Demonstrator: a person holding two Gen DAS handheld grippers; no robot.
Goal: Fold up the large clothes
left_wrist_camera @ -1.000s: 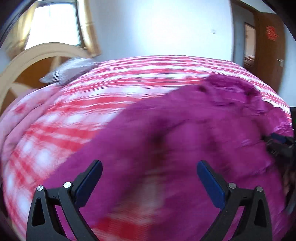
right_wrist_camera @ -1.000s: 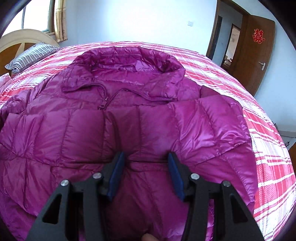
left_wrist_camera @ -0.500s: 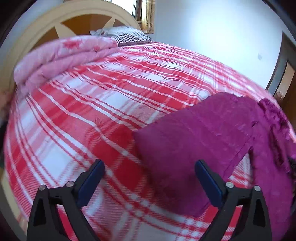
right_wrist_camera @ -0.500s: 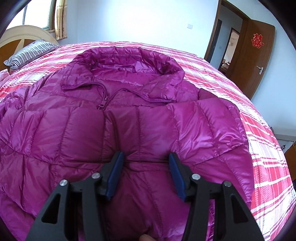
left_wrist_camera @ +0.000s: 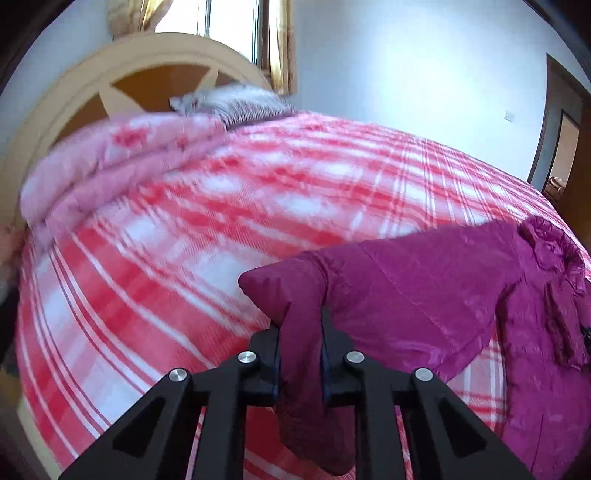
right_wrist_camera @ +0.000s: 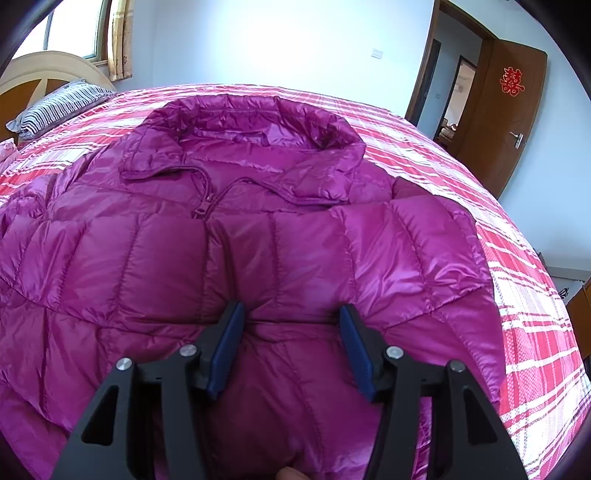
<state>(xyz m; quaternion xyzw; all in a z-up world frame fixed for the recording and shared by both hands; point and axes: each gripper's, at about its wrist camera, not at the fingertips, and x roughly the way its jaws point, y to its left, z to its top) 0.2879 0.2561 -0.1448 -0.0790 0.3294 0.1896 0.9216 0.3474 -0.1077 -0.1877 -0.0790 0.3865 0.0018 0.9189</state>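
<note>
Jaws closing: left gripper (left_wrist_camera: 299,354) pinches sleeve (left_wrist_camera: 388,295) (bed (left_wrist_camera: 184,240)).

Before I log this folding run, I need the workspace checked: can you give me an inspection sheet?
Surface: bed under a red-and-white plaid sheet.
Job's things: purple down jacket spread front up, collar far; sleeve stretched sideways.
Clutter: striped pillow, pink quilt by the headboard.
Grippers: left gripper closing, pinching the sleeve cuff; right gripper opening, jaws apart over the jacket front.
Cables: nothing seen.
Surroundings: window, open wooden door.
</note>
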